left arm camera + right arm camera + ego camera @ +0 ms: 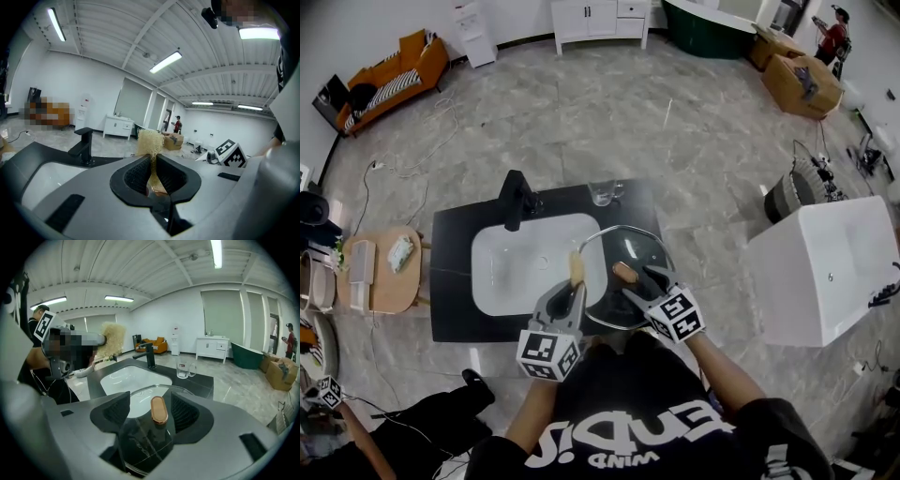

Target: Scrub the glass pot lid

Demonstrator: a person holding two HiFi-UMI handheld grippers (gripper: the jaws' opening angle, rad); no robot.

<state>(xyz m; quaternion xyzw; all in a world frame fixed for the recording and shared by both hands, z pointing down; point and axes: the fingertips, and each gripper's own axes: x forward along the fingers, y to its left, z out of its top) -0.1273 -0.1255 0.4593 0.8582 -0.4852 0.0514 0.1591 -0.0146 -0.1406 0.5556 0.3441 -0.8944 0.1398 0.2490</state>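
Glass pot lid [609,281] lies flat, knob [625,273] up, on countertop [455,281].

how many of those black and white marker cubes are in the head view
3. One cube sits on the left gripper, one on the right gripper, and a third at the lower left edge by another person's arm. Others may be out of frame.

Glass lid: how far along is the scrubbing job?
Done: the left hand-held gripper is clamped on the scrubber. In hand: the open right hand-held gripper straddles the knob of the lid, not yet clamped. Left: gripping the knob and scrubbing.
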